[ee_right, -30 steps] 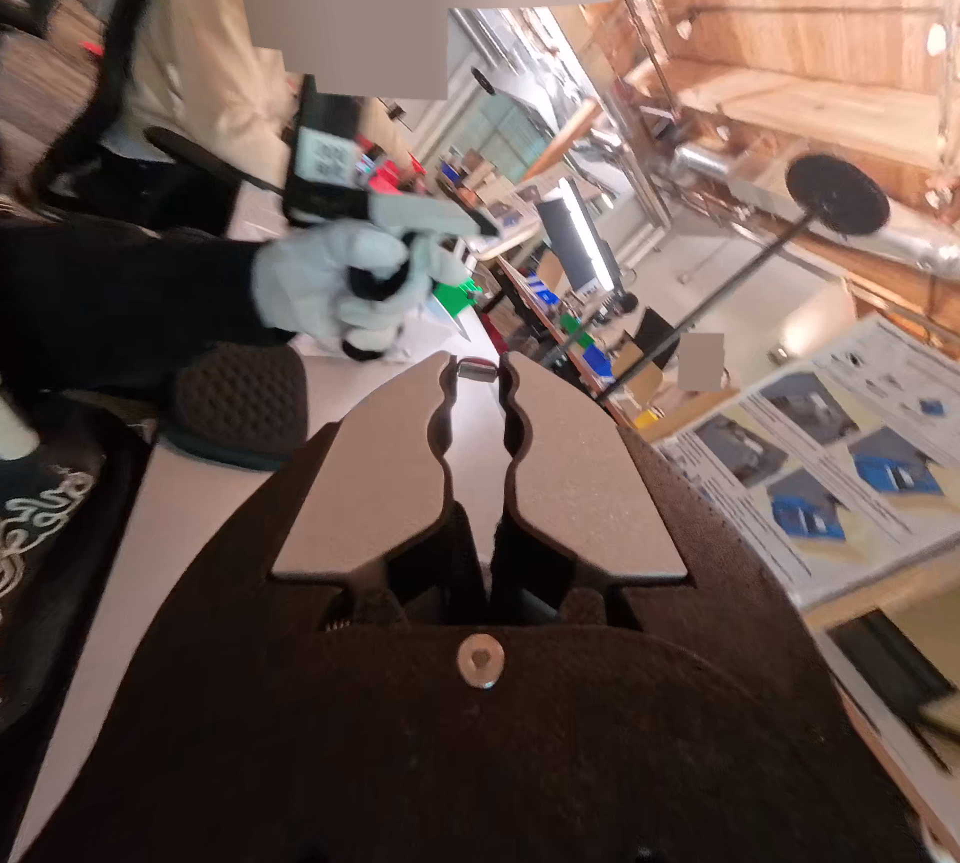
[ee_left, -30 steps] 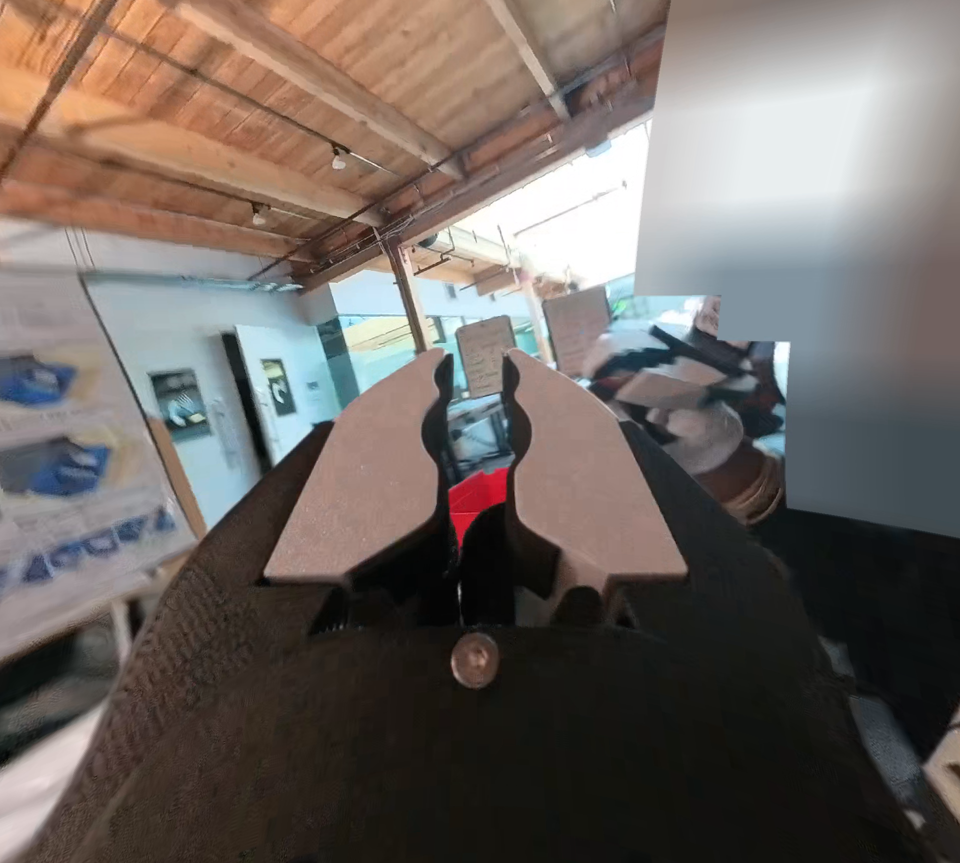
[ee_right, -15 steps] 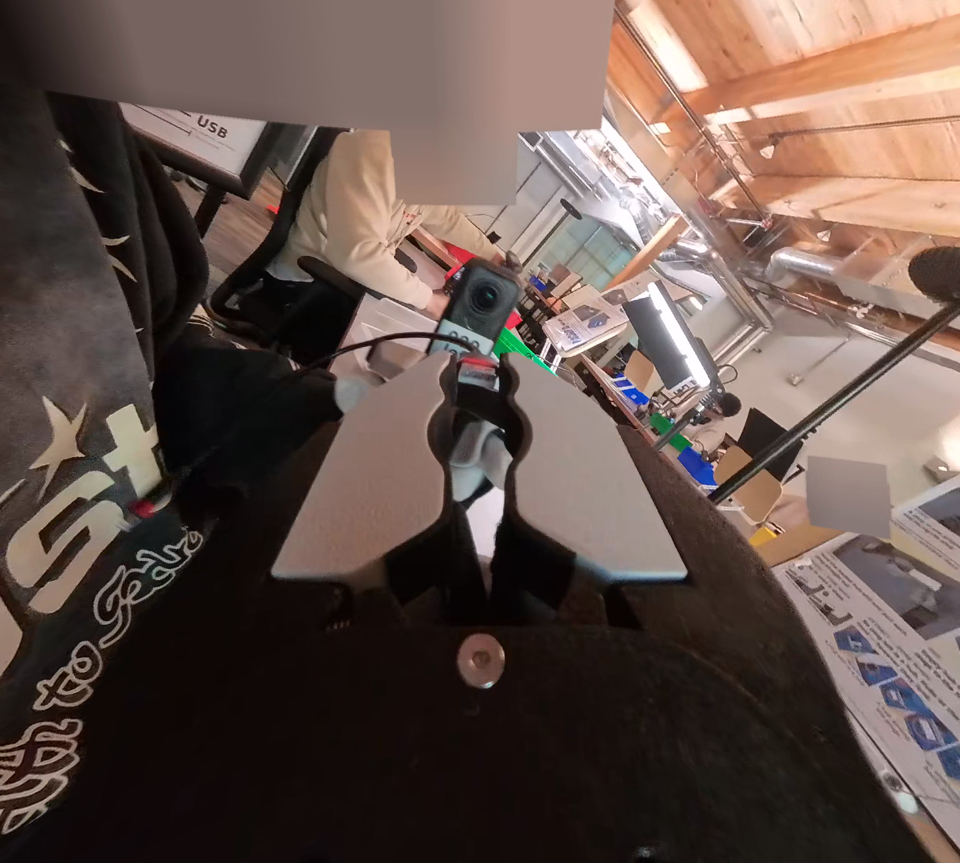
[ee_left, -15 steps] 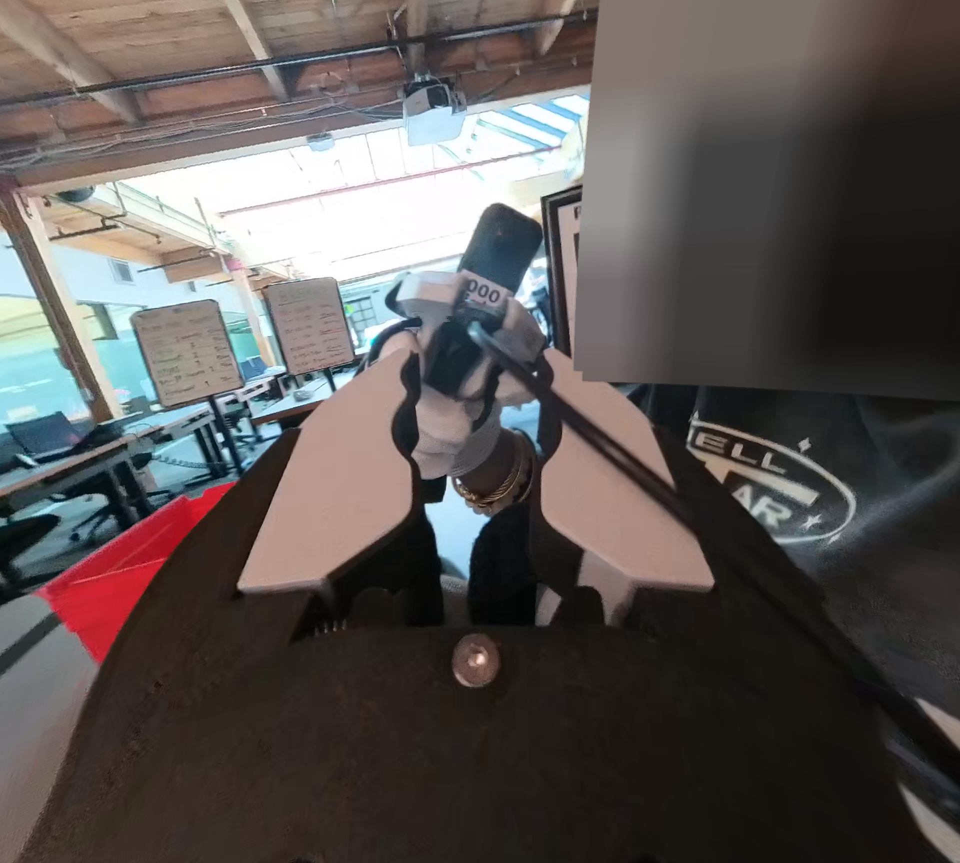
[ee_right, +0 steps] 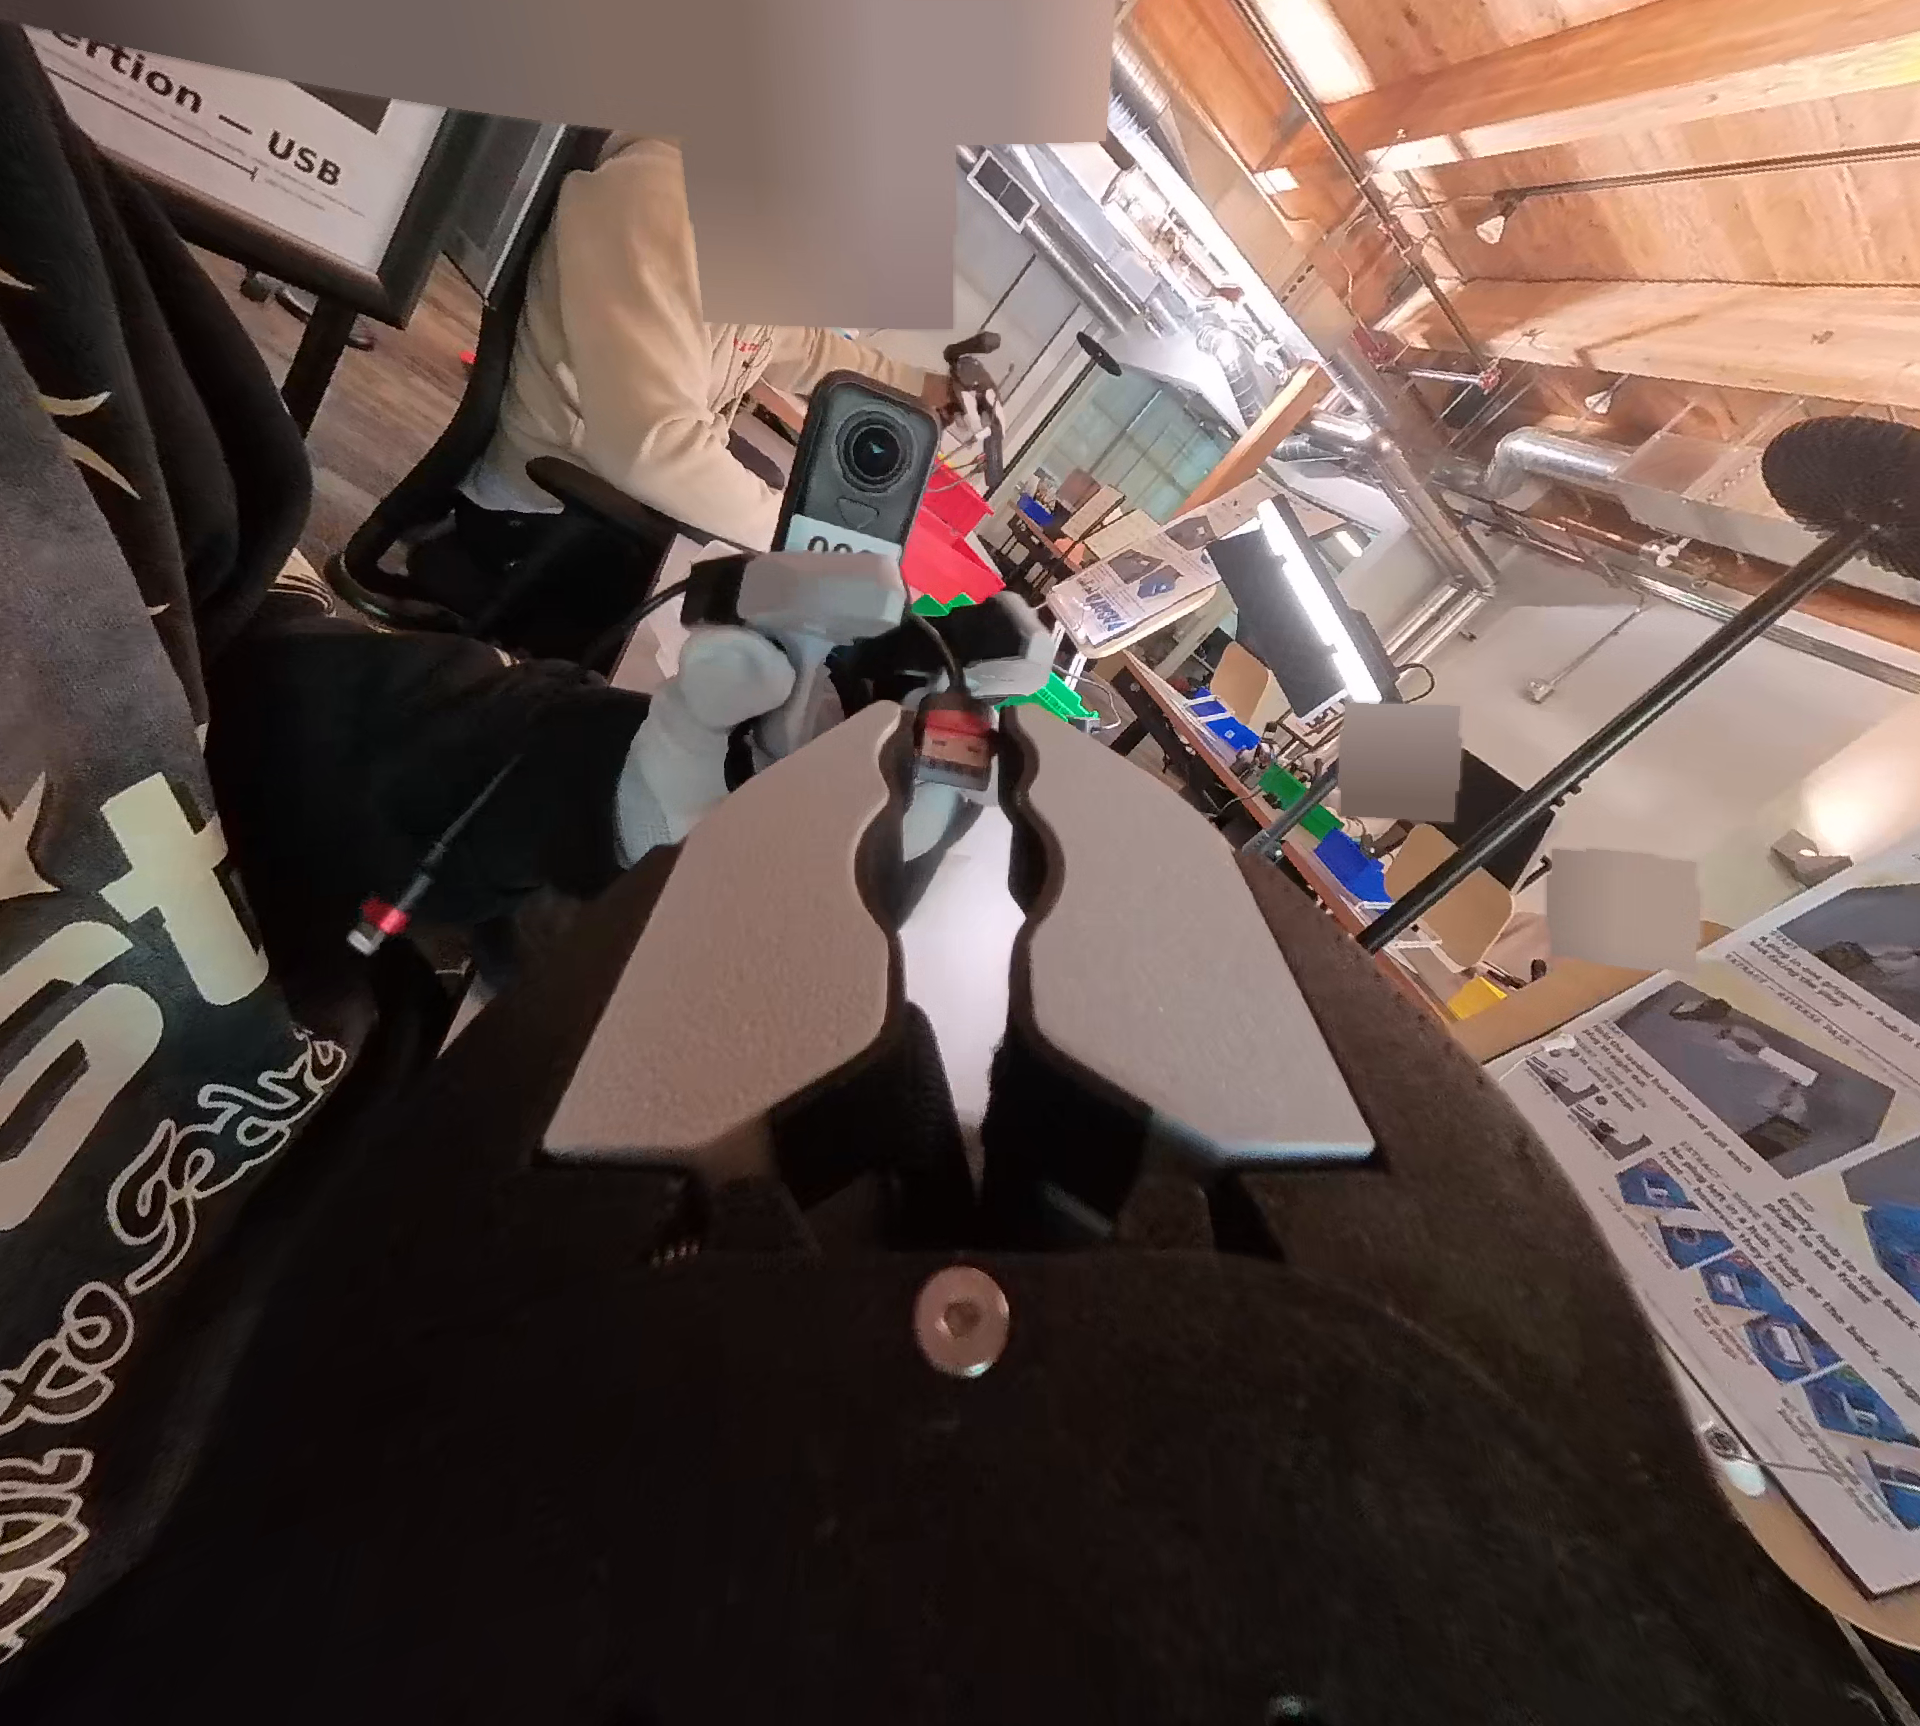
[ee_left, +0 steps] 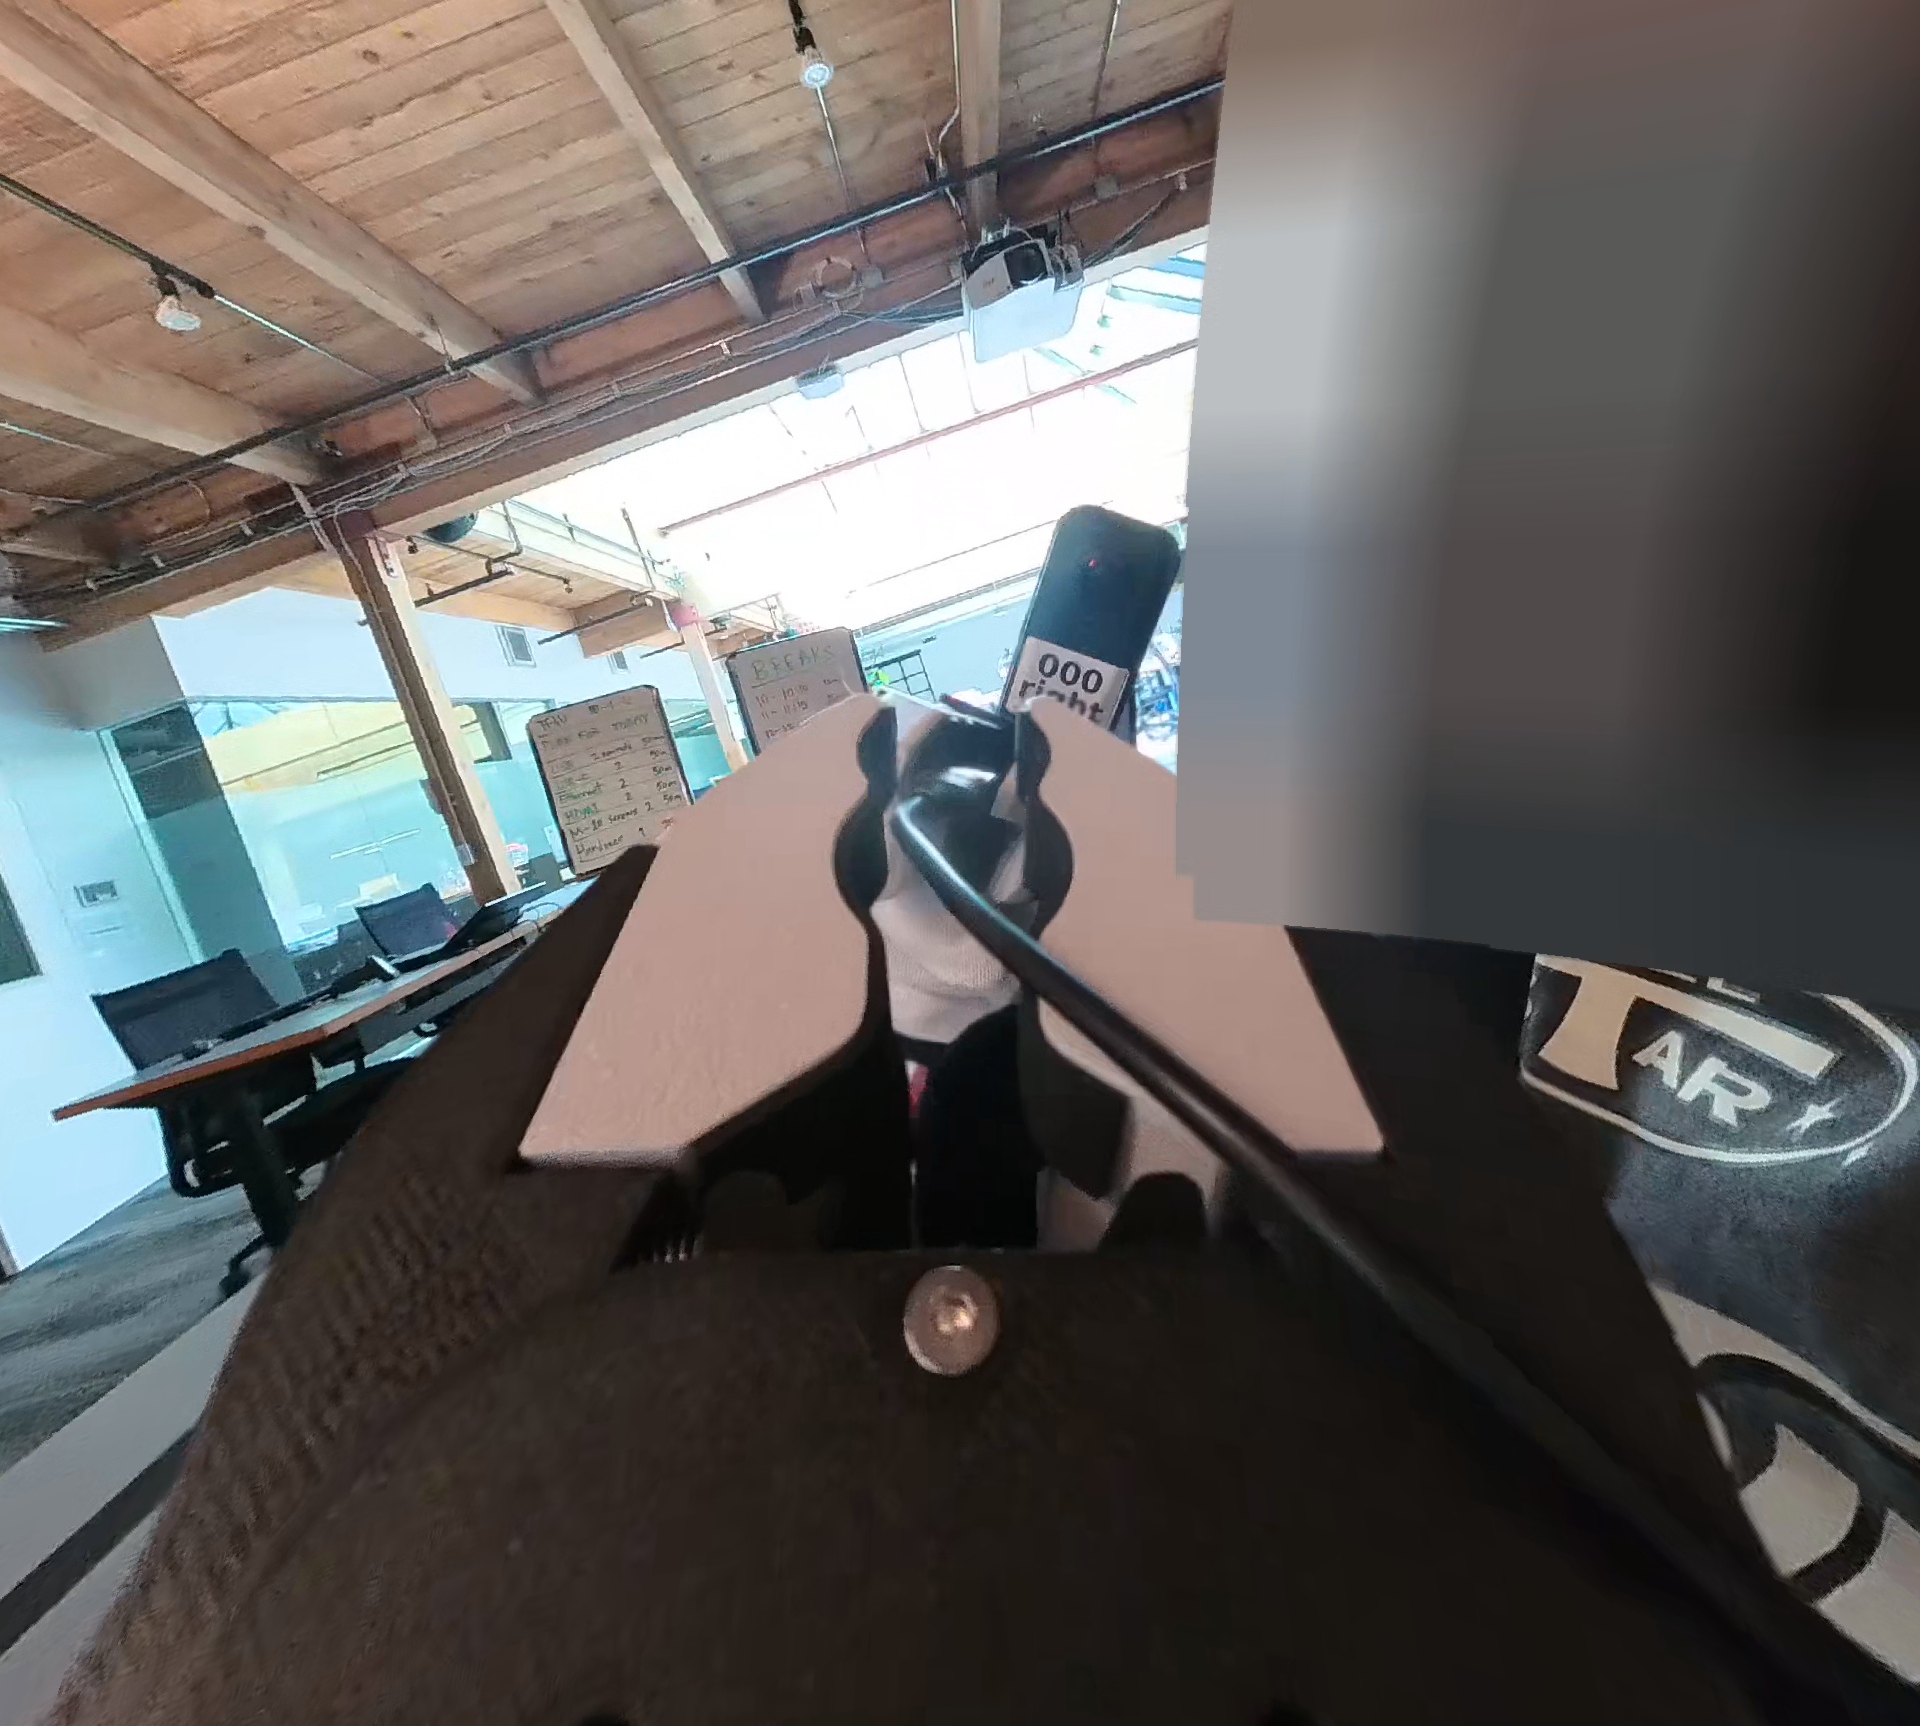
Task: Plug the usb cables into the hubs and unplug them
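A: Cable look?
B: One thin black USB cable (ee_left: 1143, 1042). Its red-and-silver USB plug (ee_right: 951, 757) sits mid-air, dead centre. A small red-ringed connector (ee_right: 379, 923) dangles on the left.
A: Tongs?
B: Two. Right gripper (ee_right: 951, 720) is pinching the plug at its tips. Left gripper (ee_left: 951, 731) has the cable running through its tips, but grip unclear, can't tell.

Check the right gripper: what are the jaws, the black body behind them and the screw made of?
The right gripper has matte grey jaws with a fine grainy surface. They are probably plastic, perhaps printed or coated, though coated metal can't be ruled out. The black body is matte and grainy and looks like printed plastic. The screw is shiny silver with a socket head, so metal.
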Demonstrator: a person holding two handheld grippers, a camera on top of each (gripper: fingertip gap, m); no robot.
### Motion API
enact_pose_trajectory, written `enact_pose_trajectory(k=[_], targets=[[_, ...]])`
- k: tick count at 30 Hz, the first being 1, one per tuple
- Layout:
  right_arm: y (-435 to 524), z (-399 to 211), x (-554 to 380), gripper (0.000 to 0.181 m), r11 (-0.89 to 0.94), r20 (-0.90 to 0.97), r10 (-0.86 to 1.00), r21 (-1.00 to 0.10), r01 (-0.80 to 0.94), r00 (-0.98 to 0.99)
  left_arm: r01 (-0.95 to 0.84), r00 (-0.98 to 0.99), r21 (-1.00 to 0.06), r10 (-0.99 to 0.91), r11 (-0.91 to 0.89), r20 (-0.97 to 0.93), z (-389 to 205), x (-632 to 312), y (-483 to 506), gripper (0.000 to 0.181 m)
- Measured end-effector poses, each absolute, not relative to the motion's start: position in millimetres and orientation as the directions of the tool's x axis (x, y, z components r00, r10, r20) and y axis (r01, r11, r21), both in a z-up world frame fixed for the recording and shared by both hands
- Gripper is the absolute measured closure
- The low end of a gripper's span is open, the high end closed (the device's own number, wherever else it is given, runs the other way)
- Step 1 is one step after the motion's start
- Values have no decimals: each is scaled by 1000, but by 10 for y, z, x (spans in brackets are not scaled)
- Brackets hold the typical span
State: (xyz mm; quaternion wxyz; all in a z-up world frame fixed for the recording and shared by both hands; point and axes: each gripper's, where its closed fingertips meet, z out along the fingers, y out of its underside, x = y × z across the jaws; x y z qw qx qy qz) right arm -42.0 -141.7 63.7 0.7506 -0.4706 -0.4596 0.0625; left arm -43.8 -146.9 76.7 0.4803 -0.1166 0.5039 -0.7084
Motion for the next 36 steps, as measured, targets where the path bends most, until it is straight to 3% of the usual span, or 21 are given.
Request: enact_pose_trajectory(k=[5,9,16,36], targets=[[-1446,654,-423,166,558,638,524,-758,338,565,554,-504,-833,-801,-12,-324,750,-421,-1466,168],[-1454,668,-422,166,565,638,520,-756,332,568,530,-485,-848,-813,20,-323,717,-375,-1432,162],[-1426,618,-422,166,544,631,541,-767,341,556,528,-466,-845,-804,82,-369,685,-395,-1425,176],[-1465,595,-442,166,545,605,595,-787,288,529,492,-460,-846,-764,205,-452,596,-398,-1479,167]])
